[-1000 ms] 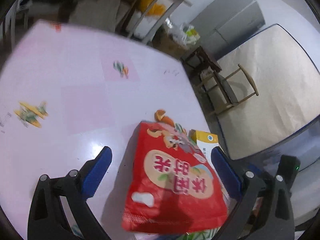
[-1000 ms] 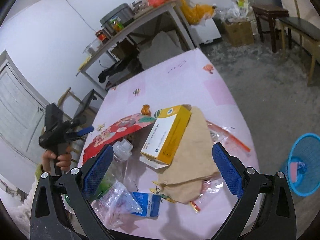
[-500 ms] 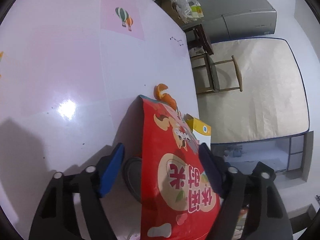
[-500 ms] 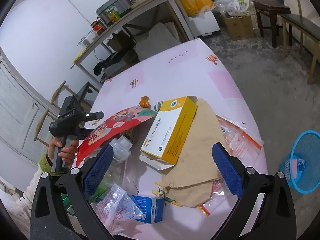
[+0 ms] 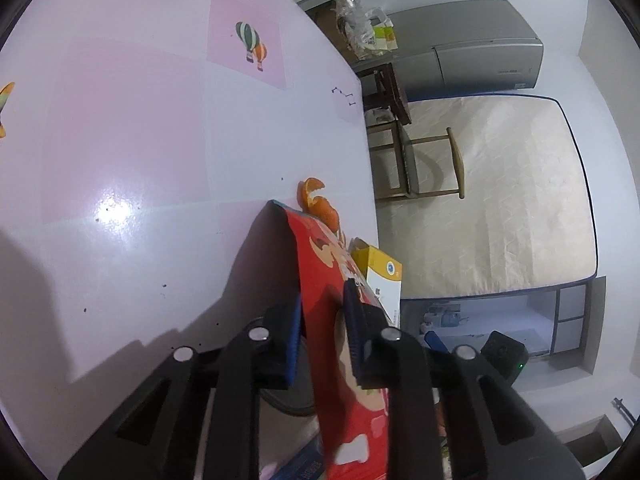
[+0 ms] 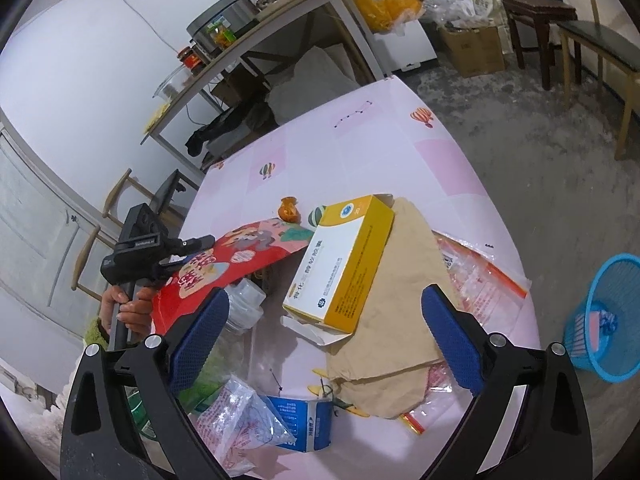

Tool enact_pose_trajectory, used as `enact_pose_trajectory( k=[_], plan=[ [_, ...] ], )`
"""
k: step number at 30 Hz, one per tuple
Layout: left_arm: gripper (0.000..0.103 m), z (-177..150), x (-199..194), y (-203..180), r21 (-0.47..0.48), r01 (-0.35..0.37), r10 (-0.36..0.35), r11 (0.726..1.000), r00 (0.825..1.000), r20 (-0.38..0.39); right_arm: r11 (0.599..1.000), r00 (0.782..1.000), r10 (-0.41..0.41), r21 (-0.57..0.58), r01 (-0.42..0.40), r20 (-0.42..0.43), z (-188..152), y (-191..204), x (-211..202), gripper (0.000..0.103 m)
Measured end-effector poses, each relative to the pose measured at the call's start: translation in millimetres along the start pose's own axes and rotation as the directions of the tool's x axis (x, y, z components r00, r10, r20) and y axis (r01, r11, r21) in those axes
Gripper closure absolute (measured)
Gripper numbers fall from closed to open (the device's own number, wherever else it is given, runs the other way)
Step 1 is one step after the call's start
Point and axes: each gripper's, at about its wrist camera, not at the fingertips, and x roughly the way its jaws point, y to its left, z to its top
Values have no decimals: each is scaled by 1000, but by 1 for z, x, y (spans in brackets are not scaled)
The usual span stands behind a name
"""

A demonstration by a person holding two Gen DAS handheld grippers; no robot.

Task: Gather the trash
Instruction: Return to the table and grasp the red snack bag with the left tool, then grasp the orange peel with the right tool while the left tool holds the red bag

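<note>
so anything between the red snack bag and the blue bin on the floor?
Yes. The left tool grips the red snack bag at the table's far side from the blue bin; the yellow box and brown paper lie between.

One red bag (image 6: 224, 264), one yellow box (image 6: 344, 260) (open-ended), one blue basket (image 6: 608, 320).
</note>
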Motion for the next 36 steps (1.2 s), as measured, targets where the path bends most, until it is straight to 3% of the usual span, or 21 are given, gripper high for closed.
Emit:
enact_pose_trajectory(
  k=[7,13,16,22,26,30,36],
  plan=[
    [99,-1,-4,-5,27,22,-23,999,999,45,1000,1000,-1,-1,1,5,4,-1,-1,13],
    [103,-3,-24,-13,60,82,-90,995,985,147,999,1000,24,-33,-24,1,17,8,-1,18],
    [103,-5,-41,-15,62,126,-137,990,968,211,996,998,61,-69,-62,-14,34,21,2,19],
    [103,-14,-85,-15,88,184,-203,979,910,361,988,988,72,-126,-89,-136,84,54,49,30],
    [103,-20,-112,-18,115,141,-179,983,869,460,985,955,49,-143,-94,-293,107,73,113,36],
    [103,-20,-118,-18,113,118,-159,986,857,490,988,918,-3,-142,-58,-397,112,82,168,46],
    [103,-18,-128,-14,119,137,-179,983,843,507,972,880,-127,-233,19,-459,107,96,219,50]
  ],
)
